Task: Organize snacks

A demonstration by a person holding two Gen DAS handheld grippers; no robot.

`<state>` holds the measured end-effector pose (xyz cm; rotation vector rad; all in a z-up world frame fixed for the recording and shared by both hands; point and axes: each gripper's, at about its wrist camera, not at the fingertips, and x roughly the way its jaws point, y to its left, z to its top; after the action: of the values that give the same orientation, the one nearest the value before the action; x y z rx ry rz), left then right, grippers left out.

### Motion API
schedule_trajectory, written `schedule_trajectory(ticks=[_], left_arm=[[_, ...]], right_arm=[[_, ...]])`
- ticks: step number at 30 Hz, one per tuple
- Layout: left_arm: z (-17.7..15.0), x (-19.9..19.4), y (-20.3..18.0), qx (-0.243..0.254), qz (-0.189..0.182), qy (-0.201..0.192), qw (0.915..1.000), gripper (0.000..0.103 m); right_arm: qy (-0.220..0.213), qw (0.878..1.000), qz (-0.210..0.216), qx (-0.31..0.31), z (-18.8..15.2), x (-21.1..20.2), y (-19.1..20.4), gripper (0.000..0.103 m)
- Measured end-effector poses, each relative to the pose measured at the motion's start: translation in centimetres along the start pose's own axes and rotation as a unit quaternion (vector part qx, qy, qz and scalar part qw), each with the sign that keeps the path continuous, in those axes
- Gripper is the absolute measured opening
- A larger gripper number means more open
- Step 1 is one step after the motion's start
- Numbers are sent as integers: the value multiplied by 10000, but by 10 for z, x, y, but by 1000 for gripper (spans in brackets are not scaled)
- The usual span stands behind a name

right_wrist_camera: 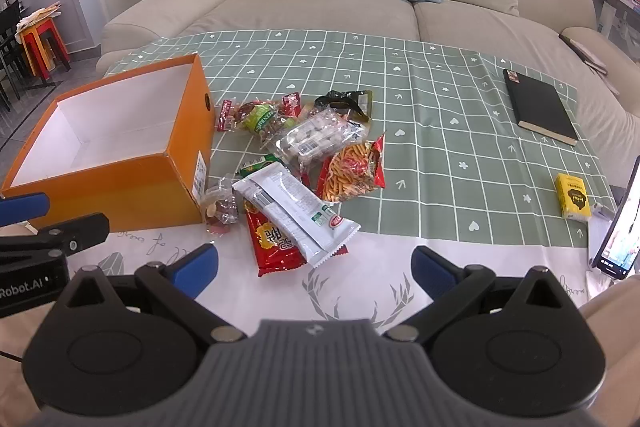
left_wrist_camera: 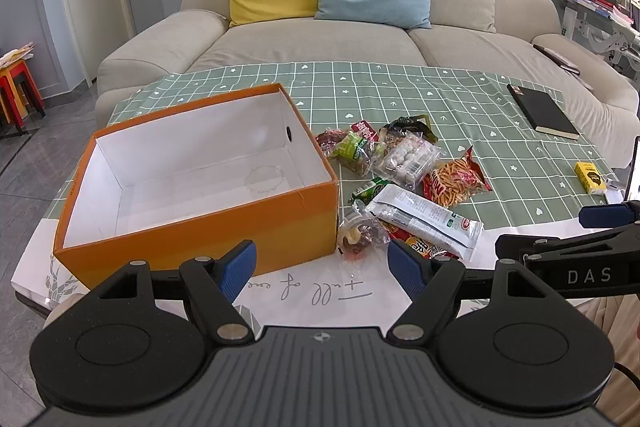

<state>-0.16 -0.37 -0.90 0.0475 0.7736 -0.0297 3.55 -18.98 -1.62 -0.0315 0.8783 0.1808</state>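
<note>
Holding both tools low over the near edge of the tabletop (right_wrist_camera: 360, 259), I have them roughly level and aimed toward the sofa (left_wrist_camera: 304, 43). My left claw (left_wrist_camera: 322, 267) has its blue pads spread wide apart, gripping nothing and touching nothing. My right claw (right_wrist_camera: 316, 267) is likewise spread wide, with nothing between its pads. In the left view the right tool shows at the far right edge; in the right view the left tool shows at the far left edge.

I use the orange box (left_wrist_camera: 224, 223) as my landmark: it stands open, white inside, with nothing visible in it. The snack pile (right_wrist_camera: 308, 163) lies just right of the box on the green checked cloth (right_wrist_camera: 440, 99), its nearest packets spilling onto the white surface. A long white packet (right_wrist_camera: 296, 211) lies atop a red packet (right_wrist_camera: 272, 247), just beyond my right claw. A black notebook (right_wrist_camera: 540, 107) and a small yellow carton (right_wrist_camera: 572, 197) sit well right of the box.
</note>
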Motion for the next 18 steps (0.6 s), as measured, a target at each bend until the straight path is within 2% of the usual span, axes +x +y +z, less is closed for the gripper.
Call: schedule_trajectory(ticks=[9, 15, 18], left_arm=[[2, 1, -1, 20, -46, 36, 10000, 87], [7, 4, 0, -79, -461, 125, 9988, 83], [10, 7, -1, -32, -709, 121, 9974, 78]], right_arm=[[11, 10000, 2, 30, 1, 1, -2, 99], [-185, 9994, 145, 269, 7, 5, -19, 99], [-291, 9986, 239, 376, 7, 10, -31, 99]])
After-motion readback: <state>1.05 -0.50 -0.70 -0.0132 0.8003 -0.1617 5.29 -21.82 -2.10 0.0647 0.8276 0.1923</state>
